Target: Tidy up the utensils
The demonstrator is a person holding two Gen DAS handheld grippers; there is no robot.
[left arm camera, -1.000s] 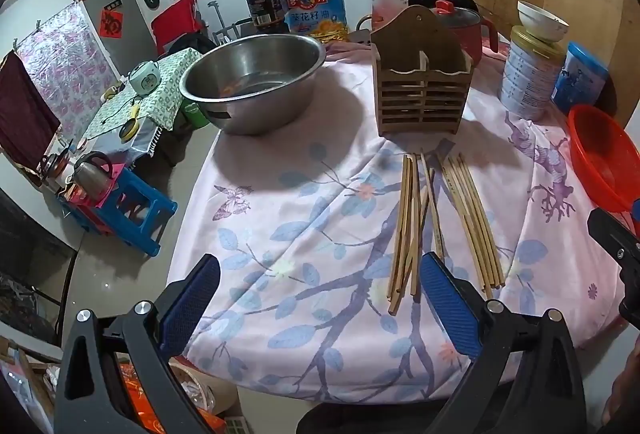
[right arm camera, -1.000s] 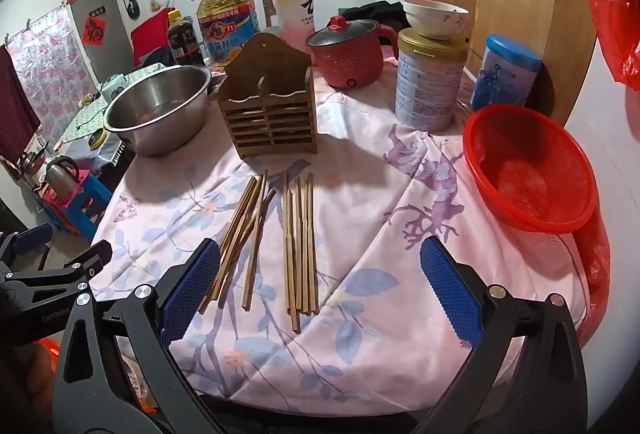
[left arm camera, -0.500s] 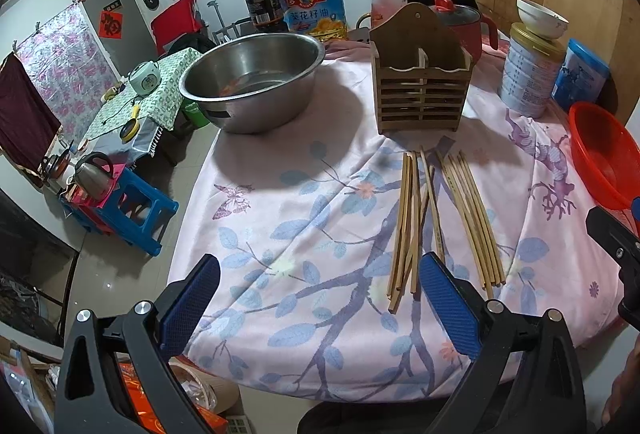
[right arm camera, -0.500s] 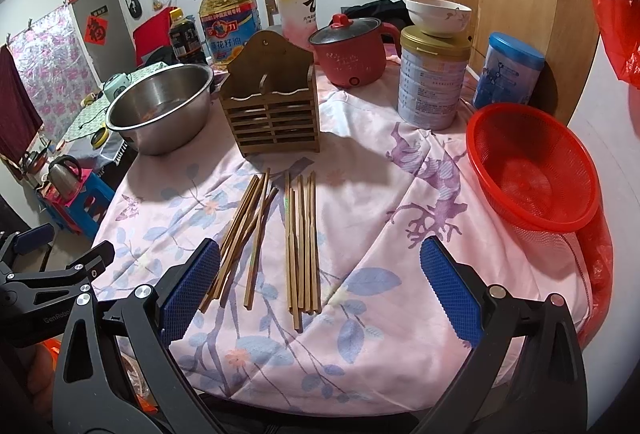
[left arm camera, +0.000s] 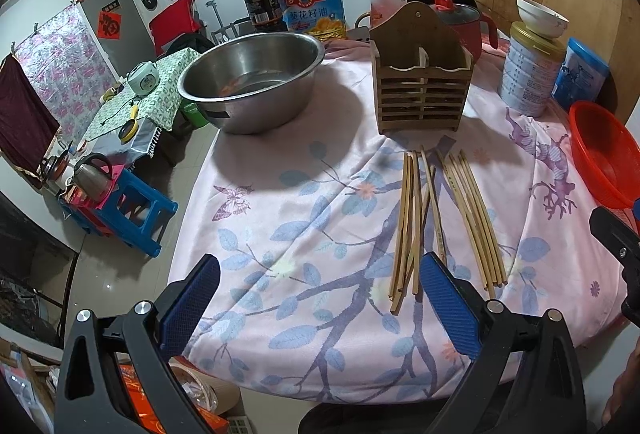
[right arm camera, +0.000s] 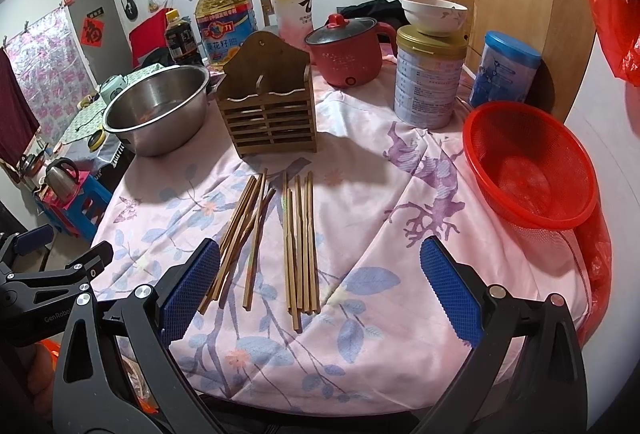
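1. Over the near table edge, left wrist view: left gripper [left arm camera: 320, 298] has its jaws spread wide and empty, hovering above the floral tablecloth [left arm camera: 304, 218]. Chopsticks [left arm camera: 440, 218] lie loose at 1 o'clock from the gripper, in two rough bundles, near ends just beside the right blue pad. Wooden utensil holder [left arm camera: 422, 90] stands upright at 12–1 o'clock beyond them; as far as can be seen it looks empty. Steel basin [left arm camera: 252, 82] at 11 o'clock.

2. Right wrist view: right gripper [right arm camera: 320, 290] also fully open, holding nothing. Chopsticks [right arm camera: 276, 242] sit between its pads, left bundle fanned and crossing, right bundle more parallel. Holder [right arm camera: 270, 110] at 12 o'clock, red strainer basket [right arm camera: 528, 170] at 2 o'clock, milk-powder tin [right arm camera: 430, 82] with a bowl [right arm camera: 434, 14] on top at 1 o'clock. Left gripper's body visible at 9 o'clock.

3. Risks, my judgement: sticks are thin and flat on soft cloth, so a pinch may snag fabric or grab only some. Crossed sticks could scatter or roll off the near edge. Both grippers going in together might collide. Dropping tips against the holder's rim could tip it.
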